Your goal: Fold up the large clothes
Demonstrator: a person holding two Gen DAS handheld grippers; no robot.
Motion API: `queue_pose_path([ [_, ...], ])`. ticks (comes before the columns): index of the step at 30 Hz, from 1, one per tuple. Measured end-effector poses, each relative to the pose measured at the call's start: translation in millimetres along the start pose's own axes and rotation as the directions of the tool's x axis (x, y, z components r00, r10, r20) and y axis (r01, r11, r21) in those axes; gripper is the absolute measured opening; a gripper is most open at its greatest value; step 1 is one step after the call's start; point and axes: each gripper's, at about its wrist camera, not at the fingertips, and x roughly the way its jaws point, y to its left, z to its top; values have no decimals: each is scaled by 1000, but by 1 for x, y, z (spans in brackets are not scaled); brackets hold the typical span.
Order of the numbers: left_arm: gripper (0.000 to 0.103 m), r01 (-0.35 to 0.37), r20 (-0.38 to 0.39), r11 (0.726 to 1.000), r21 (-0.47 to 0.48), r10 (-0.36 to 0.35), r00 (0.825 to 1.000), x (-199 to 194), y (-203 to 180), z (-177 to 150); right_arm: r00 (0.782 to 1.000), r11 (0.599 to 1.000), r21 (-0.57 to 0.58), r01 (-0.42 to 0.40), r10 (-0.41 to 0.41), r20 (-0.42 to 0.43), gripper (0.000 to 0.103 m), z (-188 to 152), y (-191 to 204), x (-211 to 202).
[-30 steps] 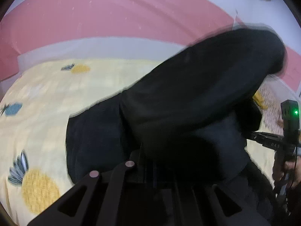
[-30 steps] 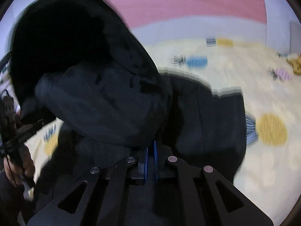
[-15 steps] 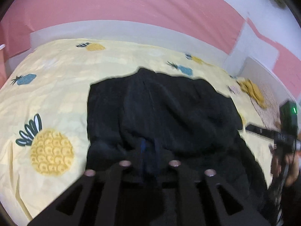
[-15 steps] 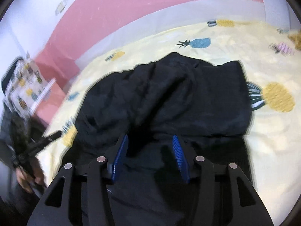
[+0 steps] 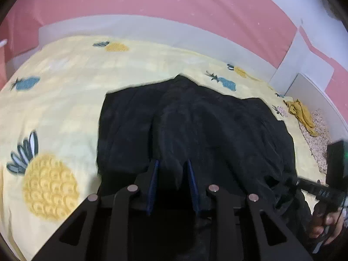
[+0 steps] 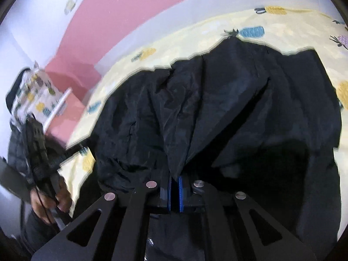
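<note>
A large black garment (image 5: pixel 195 130) lies spread on the yellow pineapple bedsheet (image 5: pixel 65 91). My left gripper (image 5: pixel 173 169) is open, its blue pads either side of a fold at the garment's near edge. In the right wrist view the same black garment (image 6: pixel 217 108) fills the middle, and my right gripper (image 6: pixel 175 181) is shut on a pinched peak of its cloth at the near edge. The other hand-held gripper shows at the right edge of the left wrist view (image 5: pixel 335 174) and at the left of the right wrist view (image 6: pixel 39 152).
A pink and white wall (image 5: pixel 152 4) runs behind the bed. A crumpled yellow cloth (image 5: pixel 302 115) lies at the bed's far right. A pineapple-print pillow (image 6: pixel 32 95) stands at the left. Bare sheet lies left of the garment (image 5: pixel 43 130).
The garment, held up a second ago, has dropped flat onto the bed. My left gripper has opened. My right gripper opened half a second ago and has shut again on cloth.
</note>
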Motion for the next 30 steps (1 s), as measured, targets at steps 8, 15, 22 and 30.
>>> queue_pose_path([
  [8, 28, -76, 62, 997, -30, 78, 995, -29, -1, -8, 995, 997, 20, 69, -67, -75, 5, -16, -23, 35],
  [15, 29, 26, 55, 993, 118, -32, 998, -14, -50, 6, 996, 997, 7, 80, -79, -35, 28, -16, -17, 10],
  [22, 29, 24, -68, 998, 52, -21, 997, 24, -31, -16, 964, 967, -147, 210, -179, 198, 36, 16, 3, -62],
  [30, 29, 25, 66, 999, 45, -28, 997, 7, -42, 32, 949, 950, -128, 284, -259, 182, 36, 65, -22, -8],
])
